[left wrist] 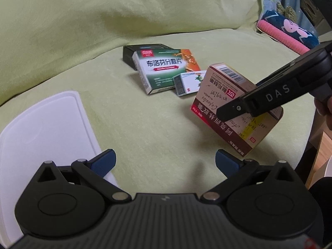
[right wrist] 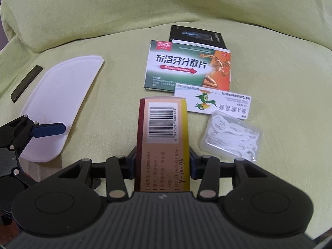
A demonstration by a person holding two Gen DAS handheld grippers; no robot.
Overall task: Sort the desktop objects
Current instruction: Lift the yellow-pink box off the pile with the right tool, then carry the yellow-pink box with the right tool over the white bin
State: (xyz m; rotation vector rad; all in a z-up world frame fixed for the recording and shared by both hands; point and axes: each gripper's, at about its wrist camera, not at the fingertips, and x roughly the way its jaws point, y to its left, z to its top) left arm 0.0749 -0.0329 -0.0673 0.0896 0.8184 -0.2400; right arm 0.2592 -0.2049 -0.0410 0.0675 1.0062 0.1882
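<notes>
Clamping the brown medicine box (right wrist: 162,137) by its sides, right gripper (right wrist: 162,162) jaws hold it raised.

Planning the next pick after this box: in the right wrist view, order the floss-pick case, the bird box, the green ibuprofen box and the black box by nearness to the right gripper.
1. floss-pick case, just right of the right gripper.
2. bird box, beyond it.
3. green ibuprofen box, farther up.
4. black box, farthest.

Brown box (left wrist: 217,103) in right gripper (left wrist: 228,112)
</notes>
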